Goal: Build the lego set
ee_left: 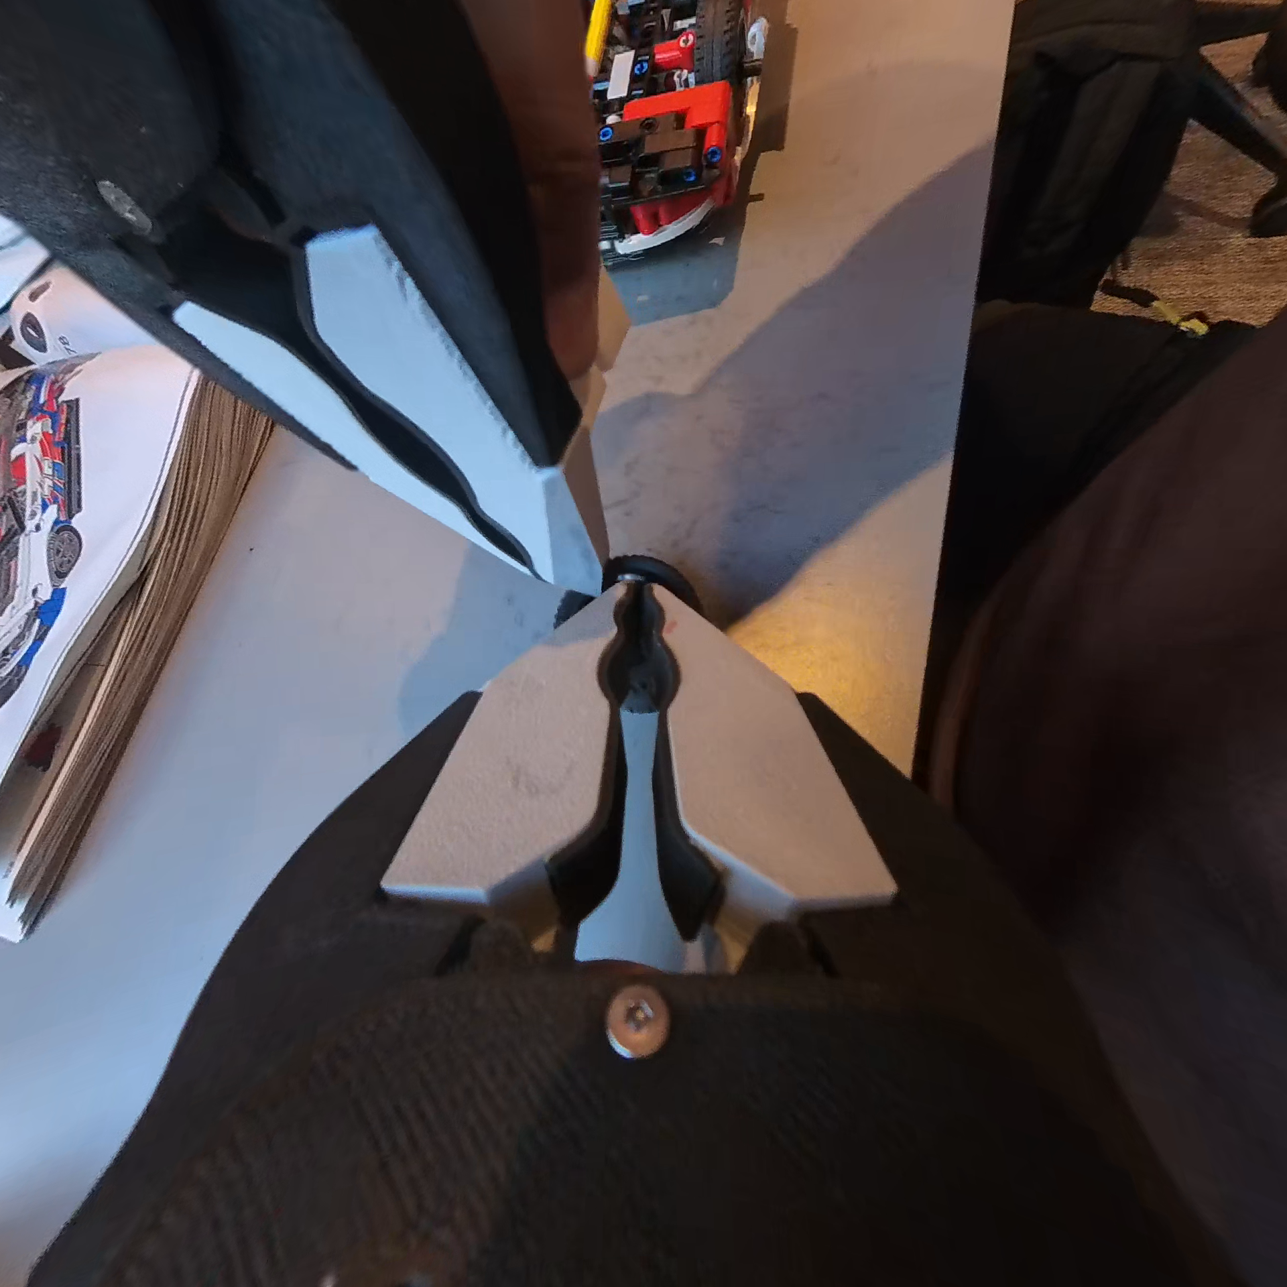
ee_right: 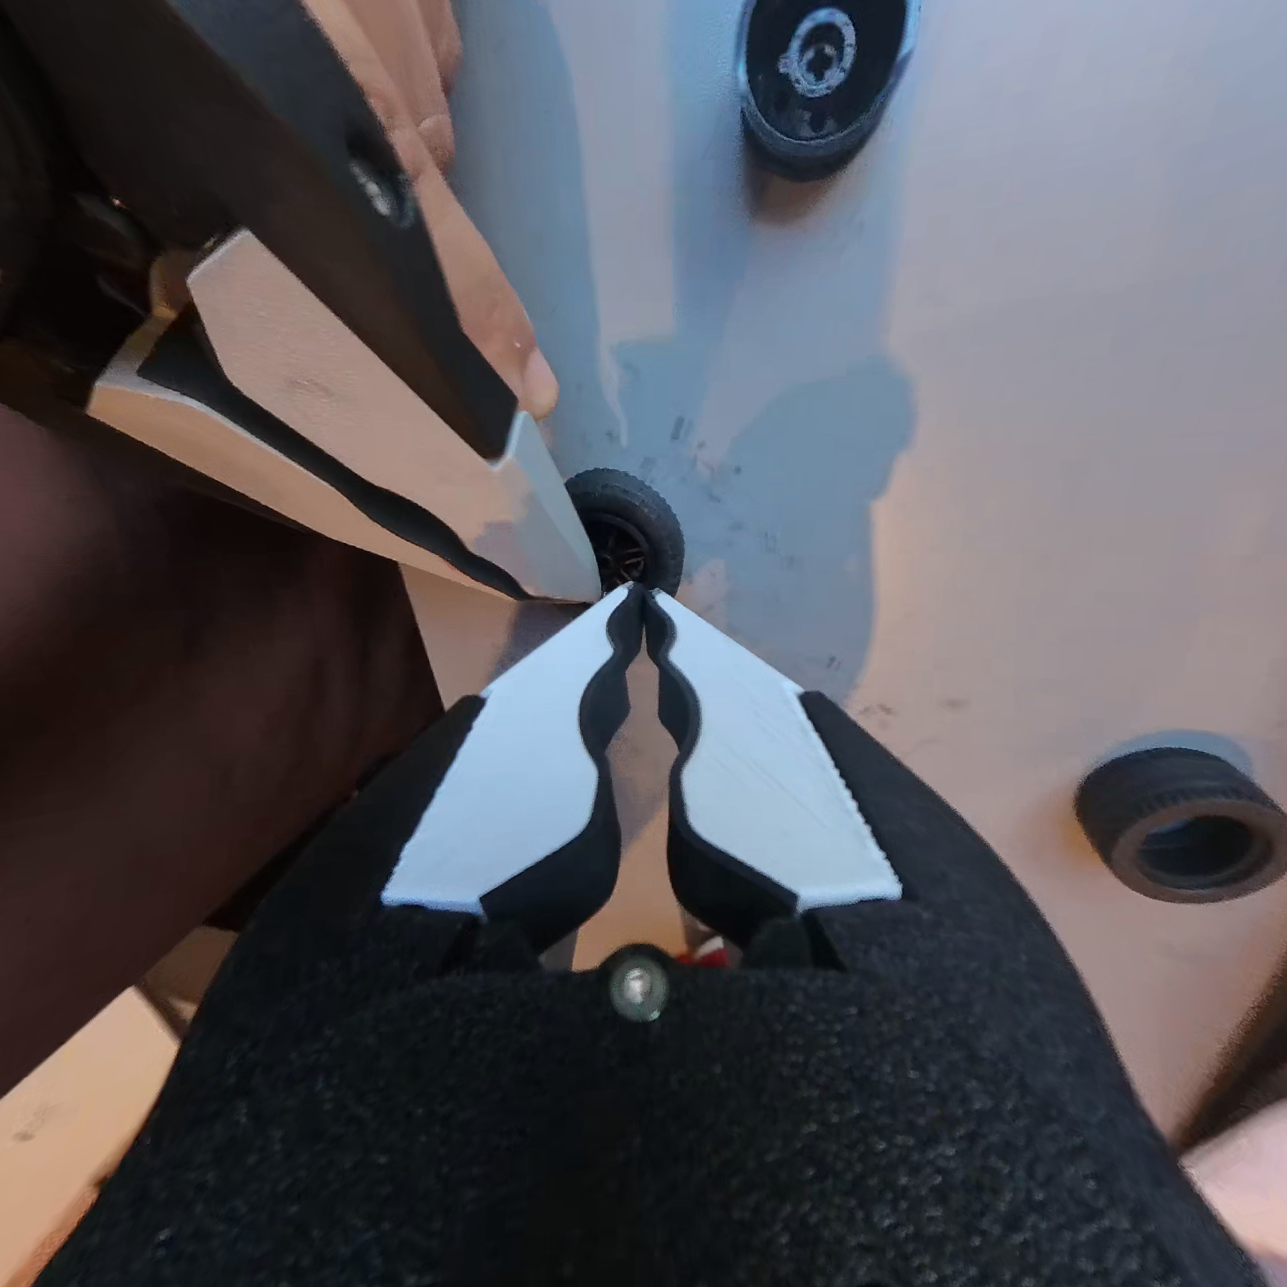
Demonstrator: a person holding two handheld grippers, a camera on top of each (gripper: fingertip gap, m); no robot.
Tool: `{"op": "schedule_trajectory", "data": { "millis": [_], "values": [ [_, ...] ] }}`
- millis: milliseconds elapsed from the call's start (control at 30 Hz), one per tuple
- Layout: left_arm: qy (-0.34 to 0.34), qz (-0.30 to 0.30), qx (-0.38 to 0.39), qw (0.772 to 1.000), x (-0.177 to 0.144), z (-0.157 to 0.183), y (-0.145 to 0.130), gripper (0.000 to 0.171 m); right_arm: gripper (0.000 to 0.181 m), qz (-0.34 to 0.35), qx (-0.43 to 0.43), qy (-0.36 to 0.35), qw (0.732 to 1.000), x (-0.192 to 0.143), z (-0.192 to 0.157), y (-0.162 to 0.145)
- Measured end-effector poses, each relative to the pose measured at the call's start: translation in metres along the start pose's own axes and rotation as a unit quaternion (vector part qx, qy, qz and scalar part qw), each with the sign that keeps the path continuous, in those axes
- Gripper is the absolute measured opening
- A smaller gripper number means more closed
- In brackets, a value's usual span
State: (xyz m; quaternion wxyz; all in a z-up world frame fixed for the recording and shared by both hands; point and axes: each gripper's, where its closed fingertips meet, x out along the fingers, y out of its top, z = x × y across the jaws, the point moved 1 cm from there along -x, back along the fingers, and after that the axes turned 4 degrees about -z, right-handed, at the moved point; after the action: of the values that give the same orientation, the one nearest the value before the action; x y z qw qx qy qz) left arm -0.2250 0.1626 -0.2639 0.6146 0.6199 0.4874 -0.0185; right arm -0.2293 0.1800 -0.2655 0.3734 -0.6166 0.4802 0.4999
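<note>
Lego wheel [ee_right: 634,536] is sitting on the table [ee_right: 1044,418], both grippers [ee_left: 637,592] [ee_right: 639,590] pinching nearly closed at its rim, so it's risking popping sideways out of such shallow tip grips.

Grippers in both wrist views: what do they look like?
Both match: the left gripper and right gripper have a black textured body with a silver screw, and two tapered white fingers lined with wavy black pads. No cables or sleeves are identifiable.

Grey table [ee_left: 801,432], dark bag [ee_left: 1086,153] beyond
</note>
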Motion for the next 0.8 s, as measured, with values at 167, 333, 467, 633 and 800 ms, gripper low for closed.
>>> {"op": "schedule_trajectory", "data": {
  "millis": [167, 333, 467, 633, 800],
  "values": [
    [-0.009, 0.006, -0.021, 1.000, -0.006, -0.002, -0.001, 0.000, 0.000, 0.060, 0.018, -0.024, 0.998, 0.000, 0.001, 0.000],
    [0.019, 0.005, -0.062, 0.998, -0.031, -0.018, -0.004, 0.000, 0.013, 0.179, 0.059, -0.032, 0.982, -0.022, 0.001, -0.001],
    [0.000, -0.025, -0.073, 0.997, -0.020, -0.019, -0.004, 0.020, 0.001, 0.221, 0.067, -0.028, 0.973, -0.021, -0.001, -0.014],
    [-0.039, -0.023, -0.097, 0.994, -0.010, -0.024, -0.002, 0.002, 0.000, 0.230, 0.063, -0.031, 0.971, -0.025, -0.003, -0.026],
    [-0.068, -0.053, -0.065, 0.994, -0.007, -0.025, 0.000, 0.012, 0.000, 0.175, -0.033, -0.071, 0.981, -0.010, -0.009, -0.017]
  ]
}}
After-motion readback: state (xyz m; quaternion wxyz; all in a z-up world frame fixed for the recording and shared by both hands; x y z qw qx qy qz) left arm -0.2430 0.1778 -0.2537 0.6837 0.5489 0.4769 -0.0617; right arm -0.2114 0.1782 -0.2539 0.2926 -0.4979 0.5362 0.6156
